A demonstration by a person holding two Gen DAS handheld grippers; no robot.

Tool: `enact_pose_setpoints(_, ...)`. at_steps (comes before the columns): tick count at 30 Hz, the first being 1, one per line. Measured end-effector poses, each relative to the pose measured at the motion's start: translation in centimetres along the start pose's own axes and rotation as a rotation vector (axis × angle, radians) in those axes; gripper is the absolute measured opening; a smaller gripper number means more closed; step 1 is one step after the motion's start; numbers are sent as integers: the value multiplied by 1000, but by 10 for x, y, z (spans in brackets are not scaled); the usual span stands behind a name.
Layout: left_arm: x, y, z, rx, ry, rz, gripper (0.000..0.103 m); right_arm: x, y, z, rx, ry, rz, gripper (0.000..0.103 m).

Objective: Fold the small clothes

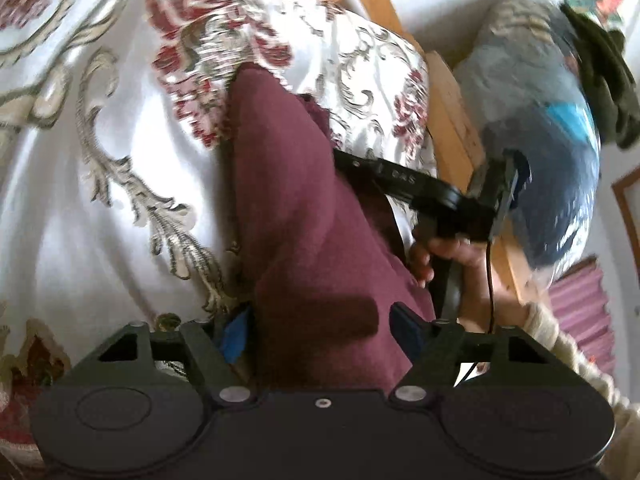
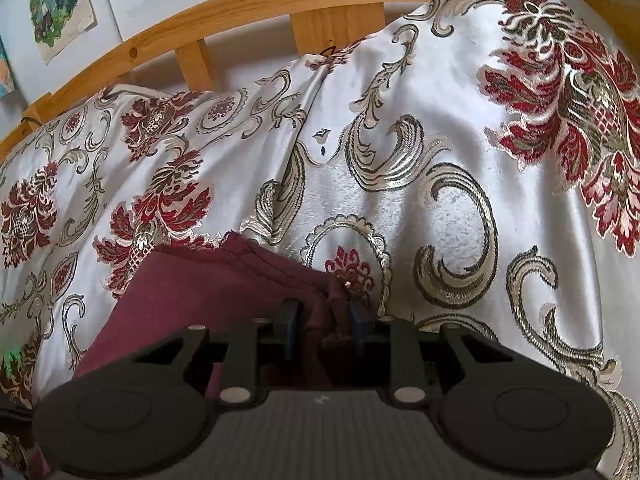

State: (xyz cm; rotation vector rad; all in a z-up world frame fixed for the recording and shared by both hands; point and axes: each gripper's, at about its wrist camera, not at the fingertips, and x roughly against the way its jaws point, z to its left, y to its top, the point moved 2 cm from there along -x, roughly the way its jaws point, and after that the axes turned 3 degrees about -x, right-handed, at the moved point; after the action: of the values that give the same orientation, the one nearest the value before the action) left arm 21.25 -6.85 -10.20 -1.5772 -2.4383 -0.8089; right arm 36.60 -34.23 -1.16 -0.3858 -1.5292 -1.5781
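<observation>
Maroon garment (bedspread white, red-floral).

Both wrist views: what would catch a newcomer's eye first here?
The maroon garment stands out, draped over the white bedspread with its red and gold flowers, and it runs between the jaws of the left gripper. The right gripper grips its hemmed edge. Behind the bedspread curves a wooden bed rail.
</observation>
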Motion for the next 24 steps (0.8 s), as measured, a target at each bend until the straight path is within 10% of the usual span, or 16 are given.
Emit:
enact_pose_setpoints(13, -8, 3, 8, 79, 26, 44, 44, 1, -9, 7, -10, -32, -57, 27)
enact_pose_setpoints(24, 23, 26, -62, -321, 246, -57, 35, 41, 4, 41, -7, -18, -242, 19)
